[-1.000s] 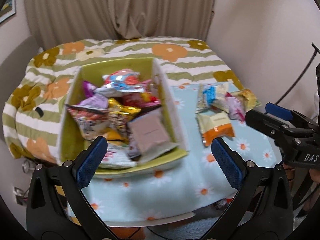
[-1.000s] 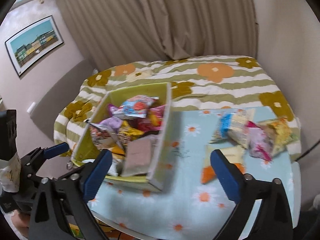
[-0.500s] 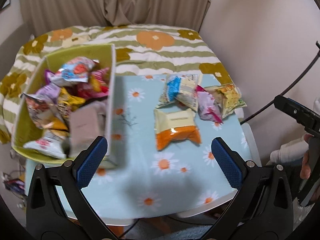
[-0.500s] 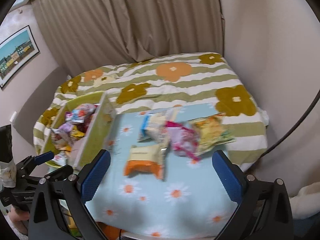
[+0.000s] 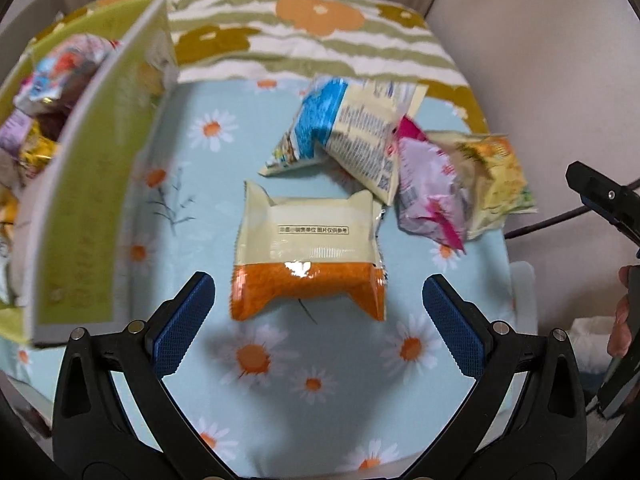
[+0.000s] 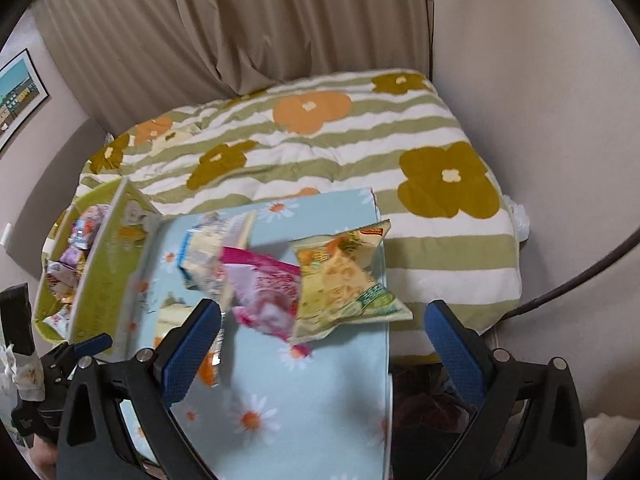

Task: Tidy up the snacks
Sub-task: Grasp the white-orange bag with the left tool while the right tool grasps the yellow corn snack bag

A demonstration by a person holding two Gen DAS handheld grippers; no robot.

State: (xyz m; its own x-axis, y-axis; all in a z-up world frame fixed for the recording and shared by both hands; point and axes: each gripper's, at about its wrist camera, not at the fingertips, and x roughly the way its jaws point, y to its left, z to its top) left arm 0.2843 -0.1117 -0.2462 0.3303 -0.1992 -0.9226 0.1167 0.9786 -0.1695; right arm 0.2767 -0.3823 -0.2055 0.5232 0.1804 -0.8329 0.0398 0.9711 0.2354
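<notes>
A cream and orange snack packet point(image 5: 308, 256) lies on the daisy tablecloth point(image 5: 280, 380), just ahead of my open, empty left gripper point(image 5: 318, 312). Behind it lie a blue and cream packet point(image 5: 348, 128), a pink packet point(image 5: 430, 192) and a yellow packet point(image 5: 492, 176). The green box point(image 5: 96, 184) full of snacks stands at the left. My right gripper point(image 6: 322, 344) is open and empty, near the yellow packet point(image 6: 344, 284) and pink packet point(image 6: 268, 296). The green box point(image 6: 104, 272) shows at left.
A striped flower-print bed point(image 6: 320, 140) lies behind the table. The table's right edge point(image 6: 388, 360) drops off close to the yellow packet. Curtains point(image 6: 240, 20) and a wall stand behind. The right gripper's body point(image 5: 608, 204) shows at the far right of the left wrist view.
Both grippers have swung right and moved closer, away from the green box towards the loose packets. Both stay open and empty.
</notes>
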